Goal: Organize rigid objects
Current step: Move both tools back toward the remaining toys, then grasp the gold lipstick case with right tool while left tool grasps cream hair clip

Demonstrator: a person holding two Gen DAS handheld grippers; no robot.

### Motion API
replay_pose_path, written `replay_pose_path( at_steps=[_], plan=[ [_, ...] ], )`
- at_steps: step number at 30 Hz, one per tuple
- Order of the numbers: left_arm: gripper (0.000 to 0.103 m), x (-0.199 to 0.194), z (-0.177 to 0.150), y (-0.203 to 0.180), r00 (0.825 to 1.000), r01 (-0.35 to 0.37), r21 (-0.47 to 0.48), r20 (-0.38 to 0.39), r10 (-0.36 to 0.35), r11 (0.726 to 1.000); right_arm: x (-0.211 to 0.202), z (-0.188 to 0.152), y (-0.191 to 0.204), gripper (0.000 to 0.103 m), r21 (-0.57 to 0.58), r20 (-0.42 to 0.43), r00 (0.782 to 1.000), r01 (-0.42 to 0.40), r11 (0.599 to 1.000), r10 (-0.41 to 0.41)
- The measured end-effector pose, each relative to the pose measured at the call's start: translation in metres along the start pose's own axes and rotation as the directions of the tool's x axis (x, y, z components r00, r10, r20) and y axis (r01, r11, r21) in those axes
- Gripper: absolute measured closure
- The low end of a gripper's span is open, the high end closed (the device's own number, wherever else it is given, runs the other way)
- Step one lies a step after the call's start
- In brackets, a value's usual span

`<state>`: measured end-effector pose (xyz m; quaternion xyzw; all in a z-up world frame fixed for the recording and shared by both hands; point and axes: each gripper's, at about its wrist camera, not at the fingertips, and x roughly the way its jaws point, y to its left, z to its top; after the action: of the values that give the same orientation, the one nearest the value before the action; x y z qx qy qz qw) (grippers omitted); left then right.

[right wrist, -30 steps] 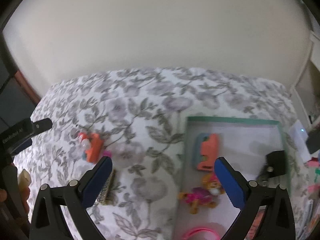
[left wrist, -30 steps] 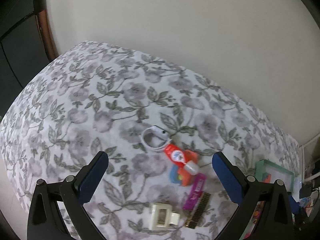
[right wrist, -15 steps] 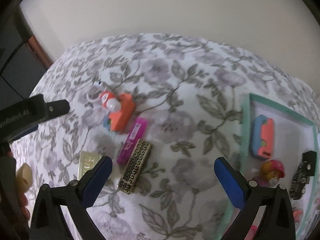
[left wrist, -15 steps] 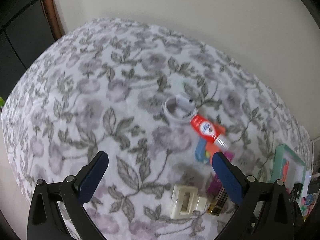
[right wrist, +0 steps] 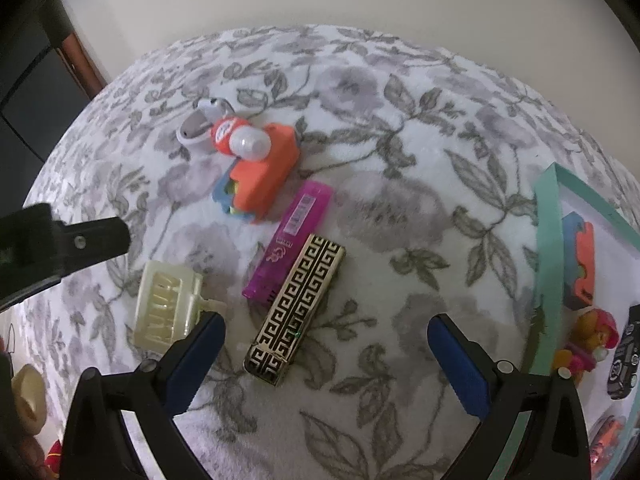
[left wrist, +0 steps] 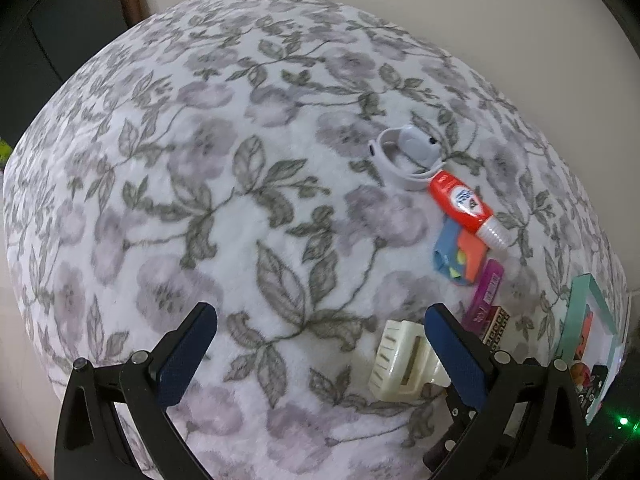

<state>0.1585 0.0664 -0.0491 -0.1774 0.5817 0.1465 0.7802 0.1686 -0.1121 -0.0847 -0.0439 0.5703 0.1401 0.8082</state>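
Left wrist view: the left claw hangs with its blue pads wide apart and nothing between them, over a floral blanket. A cream hair clip lies on the blanket just inside the right-hand pad, partly hidden by it. Beyond that pad sit a pink lighter and, beside it, the end of a black-and-gold case. Farther ahead and to the right lies an orange-and-blue block with a red tube resting across its far end; the tube's other end touches a white band. At the far right is the rim of a teal tray, with small toys inside that are too cut off to tell apart.

Right wrist view: the right claw is also spread wide and empty. The black-and-gold case lies between the pads, nearer the left one, pointing away. The pink lighter lies alongside it, touching it, just ahead and left. The hair clip sits just beyond the left pad. Farther ahead and left are the block, the tube on top of it and the band behind. A finger of the left claw reaches in from the left edge. To the right, the tray holds a second orange-and-blue block, a pink figure and a black toy car.
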Motion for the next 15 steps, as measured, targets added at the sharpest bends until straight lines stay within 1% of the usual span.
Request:
replay_pose_path(
  at_steps=[3,7,15],
  plan=[
    [0.0,0.004,0.0,0.0,1.0,0.007,-0.005,-0.015,-0.007,1.0,0.006,-0.002,0.003,0.001,-0.006,-0.004,1.0,0.012,1.0,-0.012],
    [0.0,0.009,-0.002,-0.006,1.0,0.001,0.02,-0.03,0.0,1.0,0.013,-0.005,0.009,0.002,-0.038,0.001,0.998,0.058,0.998,-0.058],
    [0.0,0.012,-0.002,-0.015,0.999,0.026,0.033,-0.046,-0.025,0.999,0.014,-0.005,0.009,0.002,-0.035,0.024,0.998,0.061,0.998,-0.06]
  ],
)
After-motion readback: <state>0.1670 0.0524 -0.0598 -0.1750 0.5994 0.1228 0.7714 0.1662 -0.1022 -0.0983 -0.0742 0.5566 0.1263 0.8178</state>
